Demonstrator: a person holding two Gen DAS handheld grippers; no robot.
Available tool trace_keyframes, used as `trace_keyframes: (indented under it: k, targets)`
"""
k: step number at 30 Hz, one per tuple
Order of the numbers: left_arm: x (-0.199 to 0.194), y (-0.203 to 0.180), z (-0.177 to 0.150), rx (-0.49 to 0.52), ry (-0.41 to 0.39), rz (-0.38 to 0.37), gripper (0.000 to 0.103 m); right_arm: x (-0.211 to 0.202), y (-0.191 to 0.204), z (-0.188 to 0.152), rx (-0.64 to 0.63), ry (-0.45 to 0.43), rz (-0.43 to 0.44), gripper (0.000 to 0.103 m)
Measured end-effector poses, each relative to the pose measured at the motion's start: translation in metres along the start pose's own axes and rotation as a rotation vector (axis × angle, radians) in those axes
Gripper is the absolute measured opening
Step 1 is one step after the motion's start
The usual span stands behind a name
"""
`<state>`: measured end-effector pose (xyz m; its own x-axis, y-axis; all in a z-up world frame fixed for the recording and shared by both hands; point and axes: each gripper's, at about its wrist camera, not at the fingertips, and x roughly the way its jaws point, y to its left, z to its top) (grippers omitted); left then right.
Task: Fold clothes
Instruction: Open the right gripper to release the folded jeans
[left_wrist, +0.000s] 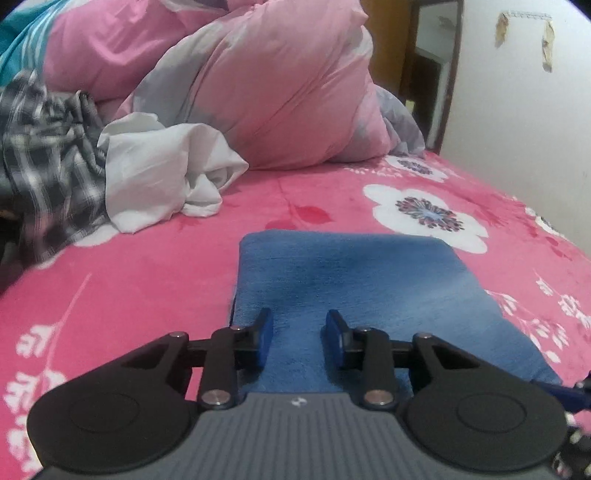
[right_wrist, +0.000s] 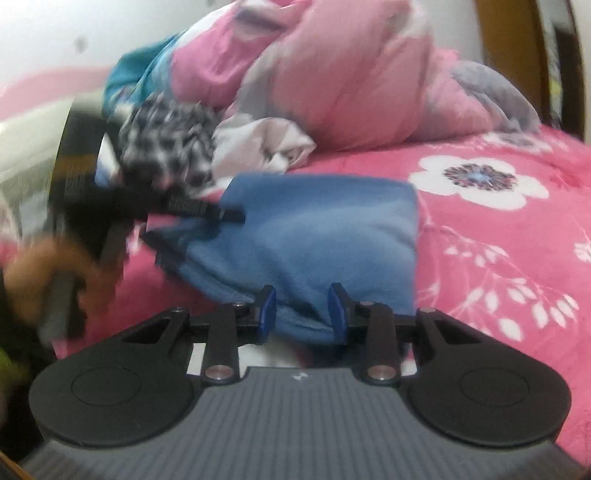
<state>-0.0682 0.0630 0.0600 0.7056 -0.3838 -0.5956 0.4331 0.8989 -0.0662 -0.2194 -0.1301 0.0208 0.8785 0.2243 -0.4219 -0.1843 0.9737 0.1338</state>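
Folded blue garment on the pink floral bedspread. In the left wrist view it lies as a compact rectangle running from the left gripper toward 12 o'clock, its long axis along the gripper's line of sight; the fingers stand apart over its near edge, gripping nothing visible. In the right wrist view the right gripper meets the garment's near edge, a bulge of blue cloth sitting between the parted fingers; whether they pinch it cannot be told. From the right gripper the left one appears at 10 o'clock, touching the garment's far left corner. A crumpled white cloth and checked shirt lie at 10 to 11 o'clock, before the pink duvet. Both tools are at the garment; the unfolded heap lies nearer the left.
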Motion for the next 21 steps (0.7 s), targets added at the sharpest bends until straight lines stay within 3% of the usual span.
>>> trace_keyframes:
  k: [3, 5, 8, 14, 17, 21]
  targets:
    - [-0.006, -0.008, 0.021, 0.064, 0.020, 0.022, 0.039, -0.014, -0.011, 0.005, 0.017, -0.051, 0.032, 0.031]
    - [-0.010, -0.021, 0.040, 0.104, 0.002, 0.005, 0.050, -0.015, -0.032, 0.004, 0.125, -0.045, 0.061, 0.033]
    - [-0.004, -0.048, 0.064, 0.182, -0.009, -0.032, 0.057, -0.013, -0.067, 0.003, 0.312, -0.026, 0.105, 0.041]
    - [0.076, -0.107, 0.076, 0.304, 0.136, -0.147, 0.056, -0.011, -0.137, 0.000, 0.686, 0.013, 0.194, 0.043]
    - [0.104, -0.111, 0.070, 0.303, 0.164, -0.181, 0.057, 0.002, -0.156, 0.000, 0.794, 0.076, 0.230, 0.044]
    - [0.117, -0.089, 0.061, 0.180, 0.169, -0.223, 0.058, 0.025, -0.150, -0.005, 0.826, 0.178, 0.275, 0.044]
